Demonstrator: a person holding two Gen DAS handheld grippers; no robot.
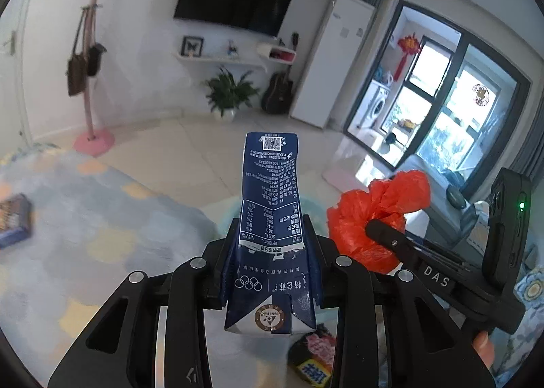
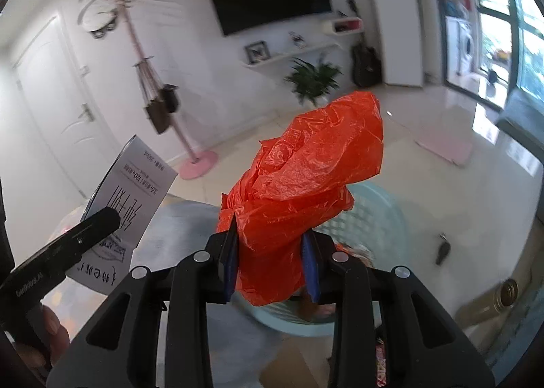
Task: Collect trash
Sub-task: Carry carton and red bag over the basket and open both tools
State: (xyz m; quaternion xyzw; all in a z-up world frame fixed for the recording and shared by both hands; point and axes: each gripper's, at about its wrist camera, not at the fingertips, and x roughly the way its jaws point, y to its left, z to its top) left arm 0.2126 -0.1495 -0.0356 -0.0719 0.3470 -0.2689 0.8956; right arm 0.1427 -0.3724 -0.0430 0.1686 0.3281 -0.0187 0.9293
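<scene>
Both pickups look done and the drop is left: the left gripper [image 1: 272,235] clamps a flattened milk carton [image 1: 270,204], the right gripper [image 2: 270,252] pinches a crumpled orange bag [image 2: 306,177] above the pale basket [image 2: 377,214] at 4 o'clock, while a snack wrapper [image 1: 314,359] waits below.

Blue milk carton [image 1: 270,218] flattened, upright, held aloft; crumpled orange plastic bag [image 2: 299,191] beside it.

Counted — two grippers: left gripper [image 1: 272,235], right gripper [image 2: 270,252]. One milk carton [image 1: 270,218], one orange plastic bag [image 2: 306,177], one basket [image 2: 374,214], one snack wrapper [image 1: 314,354] — one guitar [image 1: 278,90].
</scene>
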